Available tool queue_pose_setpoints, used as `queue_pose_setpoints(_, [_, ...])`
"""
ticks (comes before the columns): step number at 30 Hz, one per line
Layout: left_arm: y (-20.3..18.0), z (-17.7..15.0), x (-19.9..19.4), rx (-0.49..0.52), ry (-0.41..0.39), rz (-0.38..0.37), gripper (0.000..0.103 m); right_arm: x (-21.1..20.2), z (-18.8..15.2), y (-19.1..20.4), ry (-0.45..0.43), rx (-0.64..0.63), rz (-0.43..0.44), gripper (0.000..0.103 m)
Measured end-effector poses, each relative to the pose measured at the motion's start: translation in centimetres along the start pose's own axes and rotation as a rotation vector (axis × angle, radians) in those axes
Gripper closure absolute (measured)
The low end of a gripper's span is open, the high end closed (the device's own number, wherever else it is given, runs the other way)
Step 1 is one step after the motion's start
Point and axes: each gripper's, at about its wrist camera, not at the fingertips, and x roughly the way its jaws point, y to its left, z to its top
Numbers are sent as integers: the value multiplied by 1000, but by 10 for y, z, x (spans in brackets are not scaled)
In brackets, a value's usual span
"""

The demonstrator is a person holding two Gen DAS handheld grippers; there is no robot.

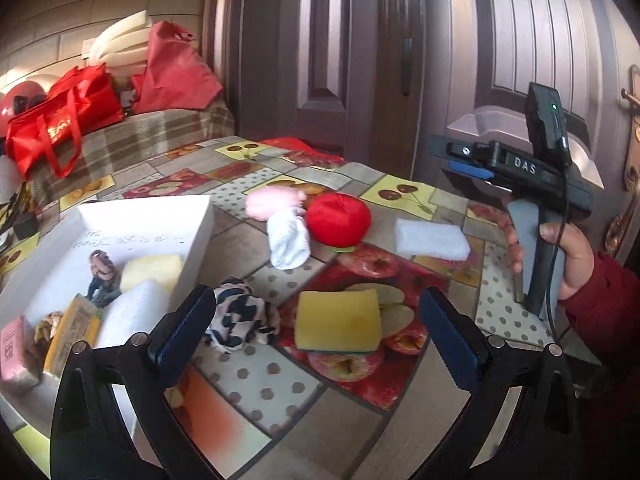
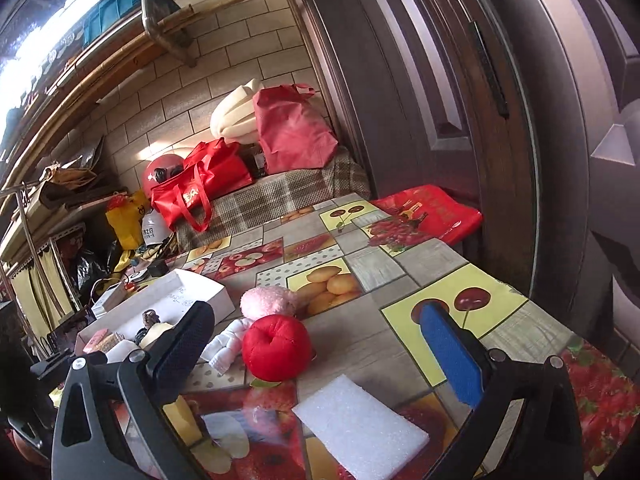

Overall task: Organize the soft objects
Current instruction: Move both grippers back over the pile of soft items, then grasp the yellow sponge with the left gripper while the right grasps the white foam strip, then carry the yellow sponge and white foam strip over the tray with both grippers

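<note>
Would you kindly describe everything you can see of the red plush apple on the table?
The red plush apple is a round, stuffed fabric ball of bright red cloth, with a dimple and seam folds on its side and a small green leaf peeking out beneath it. It sits on the fruit-patterned tablecloth, loose, held by neither gripper. The white sock presses against its left side, and the pink fluffy toy lies just behind it. The white foam block lies apart, nearer the right gripper's camera.

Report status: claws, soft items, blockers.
Both claws open, empty: left claw, right claw. Yellow sponge and scrunchie loose beside white box. Nothing blocking.
</note>
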Motion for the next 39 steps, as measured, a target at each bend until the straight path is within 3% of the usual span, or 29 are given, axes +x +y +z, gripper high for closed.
queue_pose_setpoints(3, [-20,8,32,71,114,-45,1,3,0,1,15,3,8,0])
queue_pose_setpoints(6, [-25,10,55,62,203,-19,1,0,0,3,3,-7,14,0])
queue_pose_setpoints(8, [-24,9,58,41,218,-7,2,-1,-1,0,1,0,16,0])
queue_pose_setpoints(11, [-20,5,61,-3,242,-37,26,0,0,-7,12,25,17,0])
queue_pose_setpoints(12, [-19,3,62,-12,255,-48,41,1,0,-9,13,36,19,0])
queue_pose_setpoints(13, [-20,3,63,-12,262,-57,48,0,0,-12,10,49,24,0])
queue_pose_setpoints(16, [-28,2,60,13,258,-62,48,1,1,-20,54,49,18,0])
queue_pose_setpoints(18, [-32,1,61,29,265,-46,47,5,2,-29,127,30,18,0])
queue_pose_setpoints(21, [-34,-1,63,42,282,-27,44,13,1,-39,263,-18,84,0])
queue_pose_setpoints(25, [-34,-3,68,43,310,-42,36,25,-15,-25,438,-217,119,0])
queue_pose_setpoints(30, [-39,-5,72,68,334,-36,37,43,-37,-1,547,-408,63,0])
queue_pose_setpoints(31, [-38,-5,71,67,331,-35,46,47,-40,-1,570,-409,63,4])
queue_pose_setpoints(32, [-38,-5,71,62,327,-37,45,50,-43,-2,592,-407,69,11])
queue_pose_setpoints(34, [-35,-4,68,50,317,-41,46,48,-45,-1,585,-432,47,33])
queue_pose_setpoints(36, [-34,-3,64,43,292,-29,46,41,-44,3,576,-439,80,50])
queue_pose_setpoints(39, [-35,0,51,47,226,-7,46,33,-41,5,534,-421,74,50])
